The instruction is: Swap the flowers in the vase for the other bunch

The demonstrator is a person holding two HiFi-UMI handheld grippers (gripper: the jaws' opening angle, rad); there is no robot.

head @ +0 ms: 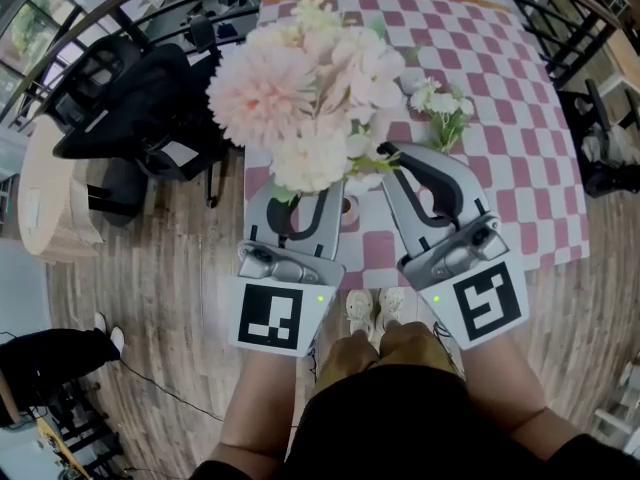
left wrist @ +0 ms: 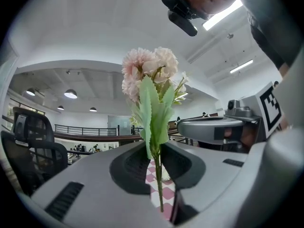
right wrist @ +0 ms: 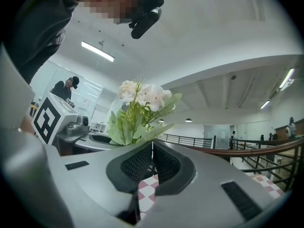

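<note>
Above the checkered desk (head: 510, 138) our left hand-held gripper (left wrist: 157, 164) clamps the pink bunch (head: 265, 93), our right hand-held gripper (right wrist: 152, 151) the white bunch (right wrist: 142, 96); light, floppy stems, probably best pinched low.

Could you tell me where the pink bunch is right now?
Head view, left of centre: the pink bunch is held by its stem in the left gripper, beside the right gripper's white bunch.

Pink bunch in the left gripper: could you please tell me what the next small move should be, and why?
Probably lower it gently, straight down. The left gripper is shut on the stem of the pink bunch, which stands upright above the checkered tablecloth, beside the white bunch held by the right gripper. A small round thing between the grippers may be the vase.
</note>
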